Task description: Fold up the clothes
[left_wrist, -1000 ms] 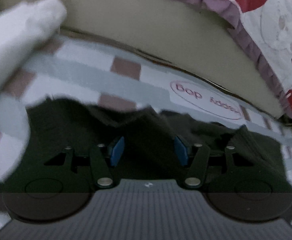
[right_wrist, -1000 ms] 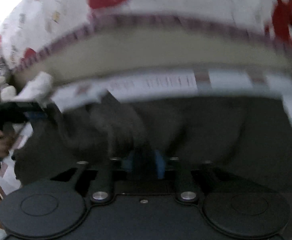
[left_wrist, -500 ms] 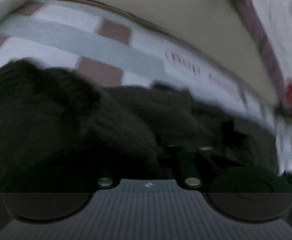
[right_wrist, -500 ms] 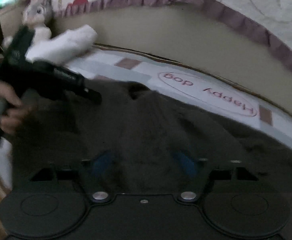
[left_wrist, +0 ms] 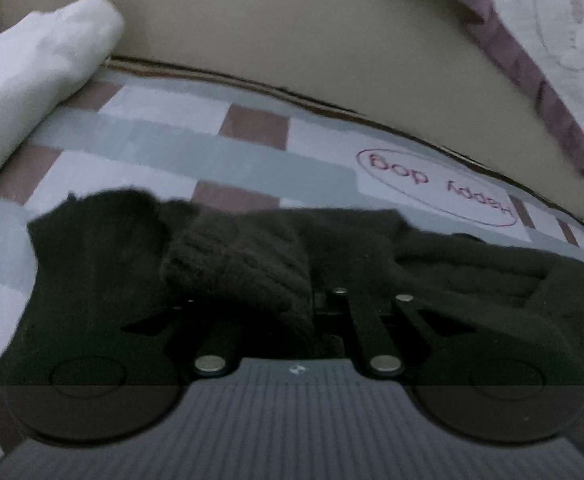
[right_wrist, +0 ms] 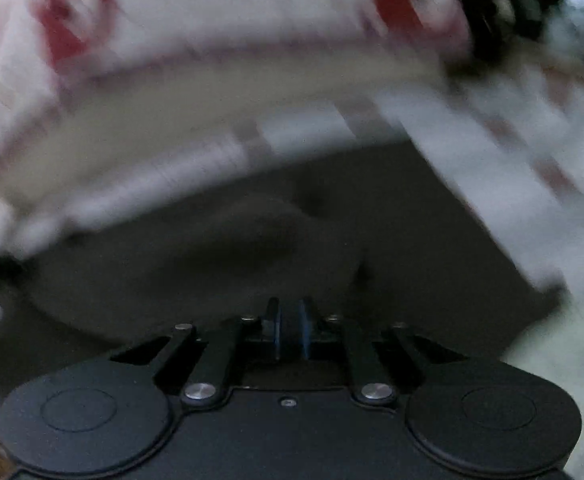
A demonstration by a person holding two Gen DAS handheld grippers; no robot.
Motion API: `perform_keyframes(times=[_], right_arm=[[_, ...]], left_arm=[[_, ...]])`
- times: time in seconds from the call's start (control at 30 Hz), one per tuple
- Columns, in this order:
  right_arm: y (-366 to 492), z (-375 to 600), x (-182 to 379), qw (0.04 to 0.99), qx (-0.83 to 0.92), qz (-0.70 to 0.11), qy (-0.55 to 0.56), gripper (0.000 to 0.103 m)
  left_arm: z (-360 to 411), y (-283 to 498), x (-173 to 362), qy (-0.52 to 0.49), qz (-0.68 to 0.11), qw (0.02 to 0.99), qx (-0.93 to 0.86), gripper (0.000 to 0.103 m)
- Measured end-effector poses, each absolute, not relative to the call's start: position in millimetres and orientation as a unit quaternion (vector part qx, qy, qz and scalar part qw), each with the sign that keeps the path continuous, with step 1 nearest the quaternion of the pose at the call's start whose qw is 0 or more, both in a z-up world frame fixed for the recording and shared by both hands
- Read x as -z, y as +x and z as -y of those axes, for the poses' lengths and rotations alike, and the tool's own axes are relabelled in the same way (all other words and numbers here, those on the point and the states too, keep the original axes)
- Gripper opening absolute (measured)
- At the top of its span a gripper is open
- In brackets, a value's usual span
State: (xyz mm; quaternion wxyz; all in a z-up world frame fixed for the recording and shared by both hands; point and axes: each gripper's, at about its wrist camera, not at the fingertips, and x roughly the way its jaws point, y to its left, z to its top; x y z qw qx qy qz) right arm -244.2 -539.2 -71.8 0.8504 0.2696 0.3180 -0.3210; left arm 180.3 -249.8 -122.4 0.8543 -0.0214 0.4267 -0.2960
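- A dark knitted sweater [left_wrist: 252, 264] lies spread on a checked sheet [left_wrist: 196, 152] of pale blue, white and dusty-pink squares; this sheet is the working surface.
- On the sheet's far right an oval red-outlined label [left_wrist: 436, 188] carries lettering that reads upside down from here.
- Along the sheet's far edge rises a plain beige cushion [left_wrist: 312, 40], and over that hangs a white cover with red prints and a purple frill [left_wrist: 532, 76].
- A rolled white cloth [left_wrist: 32, 80] lies at the sheet's far left corner.
- The left gripper [left_wrist: 316, 304] sits low over the sweater's near edge; a bunched knitted fold covers its fingertips, linkage arms drawn in, apparently closed on the fold.
- The right gripper [right_wrist: 290, 330] has its blue pads [right_wrist: 278, 330] nearly together, pinching dark fabric of the sweater [right_wrist: 252, 248].
- The right wrist view is heavily blurred; only the cover [right_wrist: 172, 20], cushion and sheet show as streaks.
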Motion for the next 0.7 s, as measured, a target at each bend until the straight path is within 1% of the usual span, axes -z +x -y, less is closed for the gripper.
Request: perform_keyframes(times=[0.03,0.07,0.13,0.17,0.2,0.3,0.37,0.4,0.43,0.5,0.53,0.57,0.6,0.63,0.67,0.7], right_arm=[[-247.6,545.1,70.1,0.849,0.32,-0.312,0.282,0.016],[-251.0,550.9,68.5,0.847,0.318,-0.307,0.295,0.019],[-257.9,562.7,65.2,0.843,0.315,-0.295,0.32,0.036],[-261.3,568.5,63.5,0.841,0.313,-0.29,0.333,0.056],[-264.7,574.4,61.9,0.839,0.311,-0.284,0.345,0.068],[-248.5,596.4,59.4,0.86,0.283,-0.283,0.318,0.078],[-232.7,612.7,67.5,0.863,0.279,-0.301,0.294,0.078],[-227.2,618.8,75.5,0.864,0.275,-0.308,0.288,0.078],[-222.8,623.3,84.8,0.861,0.274,-0.317,0.287,0.078],[-217.2,627.2,103.8,0.852,0.271,-0.332,0.302,0.078],[-215.9,627.1,109.9,0.85,0.257,-0.334,0.316,0.078],[-214.5,626.9,116.1,0.848,0.244,-0.335,0.331,0.065],[-212.5,624.1,118.0,0.852,0.233,-0.339,0.324,0.026],[-209.7,618.6,115.6,0.863,0.224,-0.345,0.294,0.008],[-209.4,612.5,111.0,0.875,0.224,-0.34,0.262,0.01],[-211.0,609.1,107.2,0.881,0.231,-0.333,0.243,0.009]], left_arm=[[248.2,179.4,122.5,-0.024,-0.429,0.854,0.294,0.008],[248.0,179.8,123.4,-0.023,-0.431,0.853,0.294,0.008],[249.8,180.3,124.3,-0.012,-0.434,0.851,0.296,0.01],[250.9,180.4,124.8,-0.006,-0.436,0.85,0.297,0.01],[253.3,180.1,125.1,0.003,-0.438,0.847,0.3,0.011],[262.1,178.5,126.2,0.031,-0.44,0.842,0.31,0.016],[265.5,177.3,125.1,0.043,-0.433,0.842,0.32,0.017],[265.8,177.0,122.8,0.048,-0.421,0.846,0.323,0.016],[266.2,176.7,120.5,0.054,-0.408,0.851,0.326,0.008],[266.1,176.0,115.2,0.063,-0.381,0.86,0.332,0.007],[260.7,176.0,108.1,0.045,-0.359,0.868,0.341,0.007],[249.3,178.4,99.3,-0.007,-0.346,0.87,0.35,0.007],[235.3,183.0,92.5,-0.07,-0.339,0.872,0.346,0.007],[228.8,185.9,93.0,-0.092,-0.338,0.876,0.333,0.007],[222.3,188.7,93.4,-0.113,-0.336,0.879,0.319,0.007],[215.9,191.6,93.9,-0.135,-0.334,0.882,0.306,0.007]])
